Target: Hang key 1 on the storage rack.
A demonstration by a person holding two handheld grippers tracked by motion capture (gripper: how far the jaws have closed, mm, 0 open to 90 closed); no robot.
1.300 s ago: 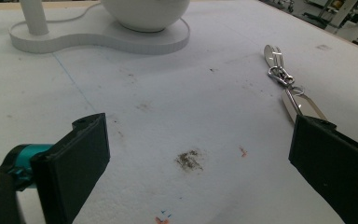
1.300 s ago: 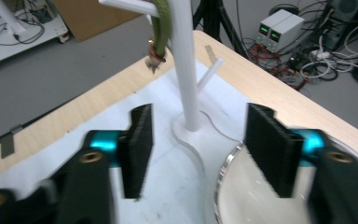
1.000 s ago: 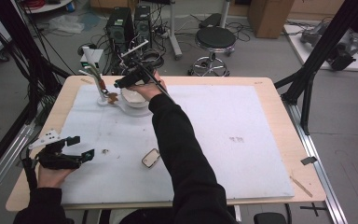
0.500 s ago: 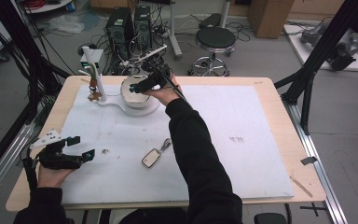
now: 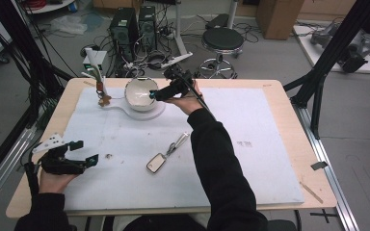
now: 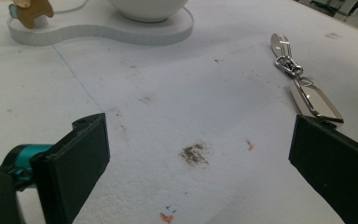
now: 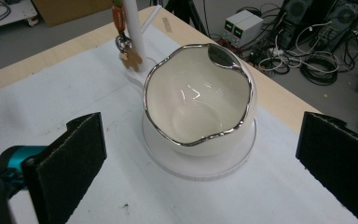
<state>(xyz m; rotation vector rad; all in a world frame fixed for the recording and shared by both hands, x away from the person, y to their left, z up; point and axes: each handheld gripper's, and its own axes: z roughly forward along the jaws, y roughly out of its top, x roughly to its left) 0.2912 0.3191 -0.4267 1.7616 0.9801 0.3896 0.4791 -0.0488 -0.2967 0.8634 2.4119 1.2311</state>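
Note:
A white bowl (image 5: pixel 141 94) with a silver rim stands on a flat white base (image 5: pixel 156 114) at the table's far left. A white post (image 5: pixel 99 82) on that base carries a small wooden charm (image 5: pixel 106 100). My right gripper (image 5: pixel 153 95) hovers at the bowl's right rim. Its jaws have just been opening and stand wide apart with nothing between them. In the right gripper view the bowl (image 7: pixel 198 107) lies just ahead of the right gripper (image 7: pixel 209 140). A metal key fob with keys (image 5: pixel 166 153) lies mid-table. My left gripper (image 5: pixel 85 151) rests open at the near left, empty.
In the left gripper view the key fob (image 6: pixel 314 100) lies beside the right jaw and the base (image 6: pixel 107 30) is farther off. Computer towers (image 5: pixel 135 24), cables and a stool (image 5: pixel 224 41) stand on the floor beyond the table's far edge.
My right gripper has moved rightward from the post across to the bowl's right side. The left gripper and the key fob have stayed put.

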